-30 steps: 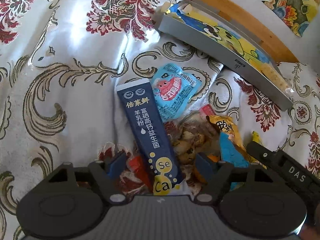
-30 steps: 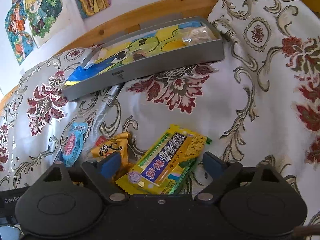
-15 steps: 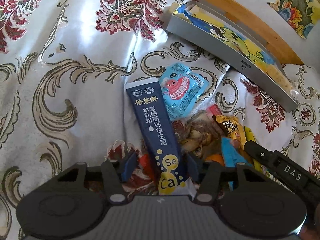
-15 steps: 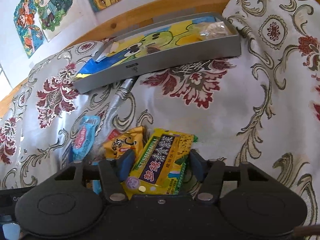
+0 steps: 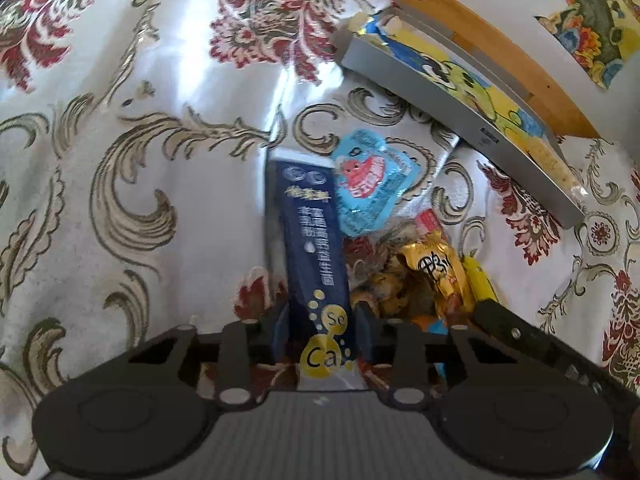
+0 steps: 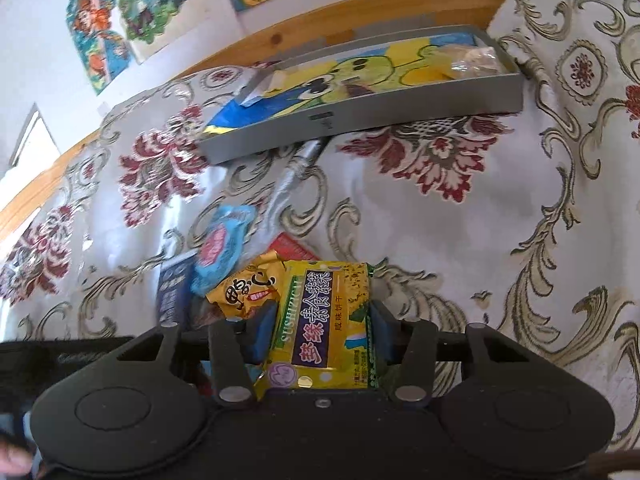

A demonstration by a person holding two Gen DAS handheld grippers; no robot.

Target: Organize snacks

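Grey tray [image 6: 400,114] holds a clear snack bag [image 6: 474,62]; left claw [image 5: 322,330] clamps navy sachet [image 5: 312,240], right claw [image 6: 318,334] clamps yellow packet [image 6: 320,320].

A domestic room, probably a bedroom or living room. The surface is draped in a glossy white cloth [image 6: 460,220] woven with red flowers and gold scrolls, bordered by a pale wooden rail [image 6: 360,12]. Hand-coloured cartoon drawings [image 6: 132,12] are fixed to the white wall [image 6: 192,40] behind. A shallow grey box [image 6: 360,120] and loose packaged snacks [image 5: 372,192] lie on the cloth.
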